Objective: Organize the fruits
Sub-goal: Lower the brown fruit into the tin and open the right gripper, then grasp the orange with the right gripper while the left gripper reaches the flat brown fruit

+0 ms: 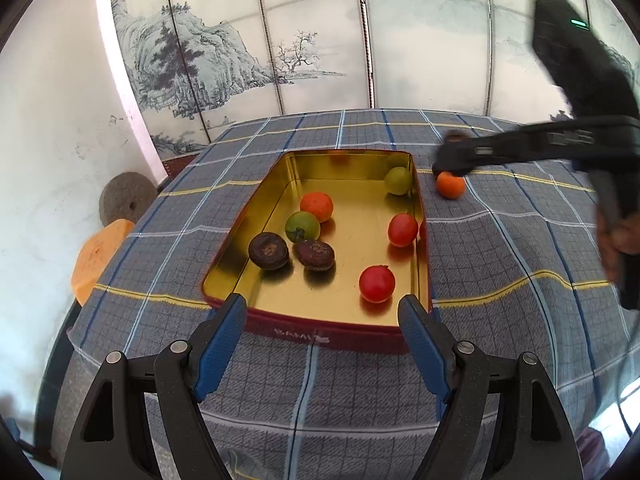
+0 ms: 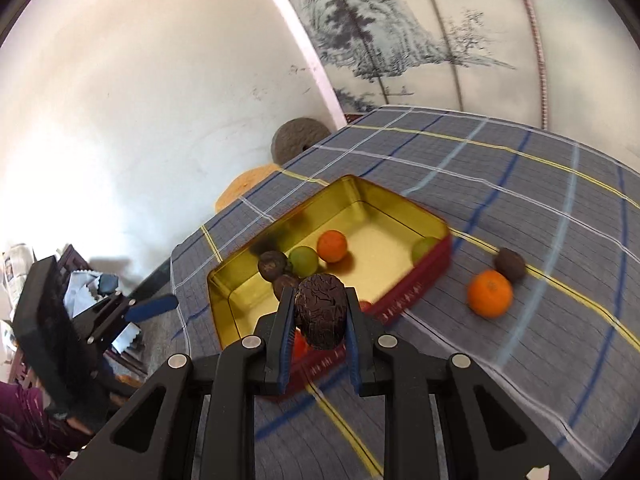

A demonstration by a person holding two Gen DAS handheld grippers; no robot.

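Carrying a wrinkled dark fruit in my right claw, I have both pads pinching its sides, and it hangs just above the near wall of the gold tin, not yet inside. From where I sit that looks like a delivery in progress.

Counting what is already in the tin through the left view: an orange fruit, a green one touching it, two dark brown fruits side by side near the left wall, a pale green fruit in the far right corner, and two red ones along the right side. That makes seven fruits sorted, so I judge most of the job done.

What is left, as far as I see: a loose orange lies on the checked tabletop just outside the tin's right wall, and another dark fruit sits just beside it, perhaps touching. So there is this drop plus two more pickups.

My left claw is spread wide and holds nothing, poised at the tin's near rim, with its blue pads either side of the red outer wall. It could steady the tin while I release.
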